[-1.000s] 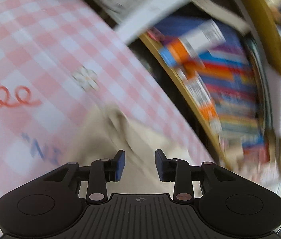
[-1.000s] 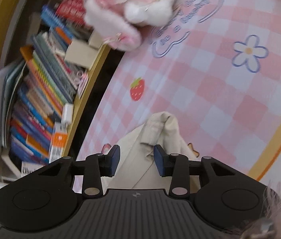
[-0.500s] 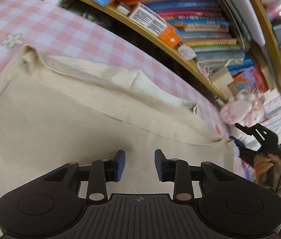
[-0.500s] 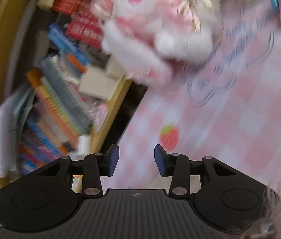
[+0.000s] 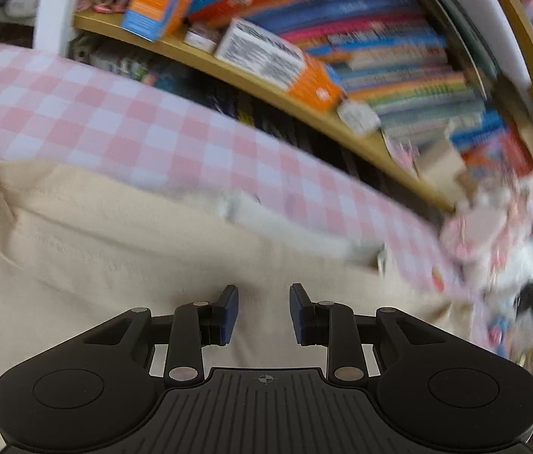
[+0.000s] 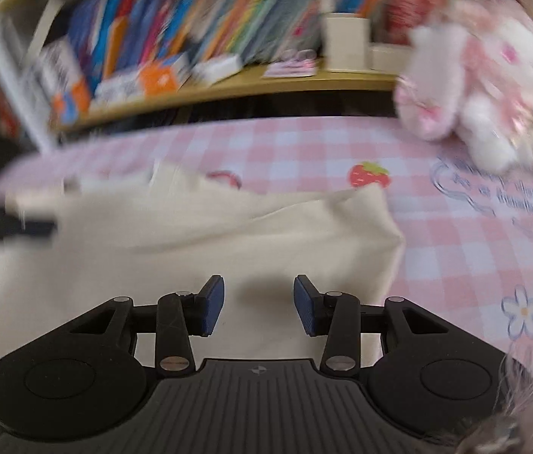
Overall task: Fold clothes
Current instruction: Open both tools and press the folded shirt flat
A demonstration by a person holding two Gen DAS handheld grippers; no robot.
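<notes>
Bookshelf point(image 6: 198, 87), plush toy point(image 6: 485, 87), beside garment point(image 6: 228, 242)

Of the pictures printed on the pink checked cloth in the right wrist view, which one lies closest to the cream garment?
The red strawberry: it sits just above the cream garment's corner. The blue flower lies farther off.

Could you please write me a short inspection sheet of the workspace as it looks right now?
Surface: pink and white checked cloth with strawberry and flower prints, partly covered.
Job's things: one cream garment lies spread on the cloth, its far edge rumpled; both views are blurred.
Clutter: pink plush toy on the cloth at the far right.
Grippers: left gripper open above the garment, nothing between its pads; right gripper open above the garment, nothing between its pads.
Cables: nothing seen.
Surroundings: wooden shelf behind the cloth, packed with books and small boxes.
</notes>
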